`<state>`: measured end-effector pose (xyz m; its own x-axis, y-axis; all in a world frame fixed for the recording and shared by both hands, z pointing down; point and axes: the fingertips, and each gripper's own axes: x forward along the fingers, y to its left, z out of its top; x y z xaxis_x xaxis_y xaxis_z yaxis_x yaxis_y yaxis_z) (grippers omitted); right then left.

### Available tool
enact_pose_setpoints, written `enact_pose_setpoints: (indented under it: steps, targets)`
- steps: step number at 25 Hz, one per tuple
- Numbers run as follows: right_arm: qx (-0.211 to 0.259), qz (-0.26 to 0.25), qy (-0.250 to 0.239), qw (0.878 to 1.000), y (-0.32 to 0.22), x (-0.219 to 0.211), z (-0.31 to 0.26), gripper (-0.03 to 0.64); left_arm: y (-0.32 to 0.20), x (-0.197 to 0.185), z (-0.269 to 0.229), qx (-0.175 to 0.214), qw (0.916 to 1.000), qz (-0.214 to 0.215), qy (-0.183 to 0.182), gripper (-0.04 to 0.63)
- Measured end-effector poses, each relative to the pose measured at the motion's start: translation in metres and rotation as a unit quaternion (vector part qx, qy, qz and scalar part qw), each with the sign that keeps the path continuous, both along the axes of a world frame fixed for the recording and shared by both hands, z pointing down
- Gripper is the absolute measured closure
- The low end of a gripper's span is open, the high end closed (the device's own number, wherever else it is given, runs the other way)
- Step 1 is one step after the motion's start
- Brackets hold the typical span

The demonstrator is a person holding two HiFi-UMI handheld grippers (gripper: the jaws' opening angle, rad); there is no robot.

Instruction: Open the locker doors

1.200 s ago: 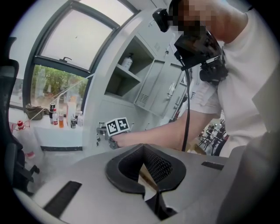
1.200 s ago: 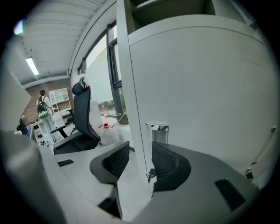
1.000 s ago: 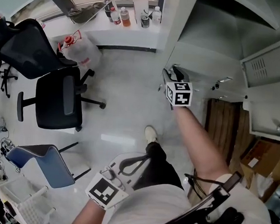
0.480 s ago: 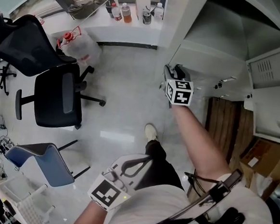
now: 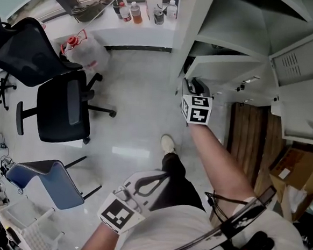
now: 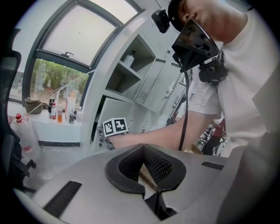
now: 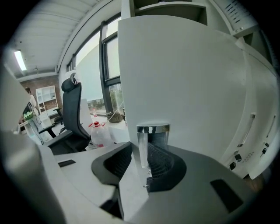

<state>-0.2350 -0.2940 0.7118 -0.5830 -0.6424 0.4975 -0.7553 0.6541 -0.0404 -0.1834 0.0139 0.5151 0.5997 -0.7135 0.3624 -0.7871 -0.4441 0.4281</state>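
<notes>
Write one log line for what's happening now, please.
step: grab locker door | right tool: jaws just been closing, now on chrome handle | left tool: shut, empty

**Hidden, cut-off and unreadable items**

- Knob (image 7: 152, 139): foot hidden behind a pad of the right gripper (image 7: 146, 153), whose jaws have just been closing around it.
- Bottles (image 5: 136, 11): labels too small to read.
- Office chair (image 5: 33, 50): cut by left edge.
- Cardboard box (image 5: 295, 176): cut by right edge.
- Locker (image 5: 234, 25): top cut by upper edge.

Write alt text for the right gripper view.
The right gripper, its jaws just closed in, clamps a chrome knob on a white locker door. Behind, at left: a black office chair, a red-capped water jug and tall windows.
</notes>
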Motion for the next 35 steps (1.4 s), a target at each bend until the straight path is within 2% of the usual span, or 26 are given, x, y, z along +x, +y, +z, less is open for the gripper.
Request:
enact_pose_setpoints:
  steps: [10,19,35]
  targets:
    - [0.005,-0.025,0.010,1.000,0.051,0.039,0.002,0.511,0.022,0.034,-0.005,0.008,0.9990,0.043,0.001,0.586]
    - [0.002,-0.018,0.003,1.000,0.081,0.082,0.003,0.511,0.033,0.065,-0.008,0.012,0.9966,0.082,-0.006,0.586]
    - [0.010,-0.014,0.035,0.999,0.118,0.162,0.001,0.546,0.037,0.094,-0.016,0.025,0.9918,0.125,-0.012,0.586]
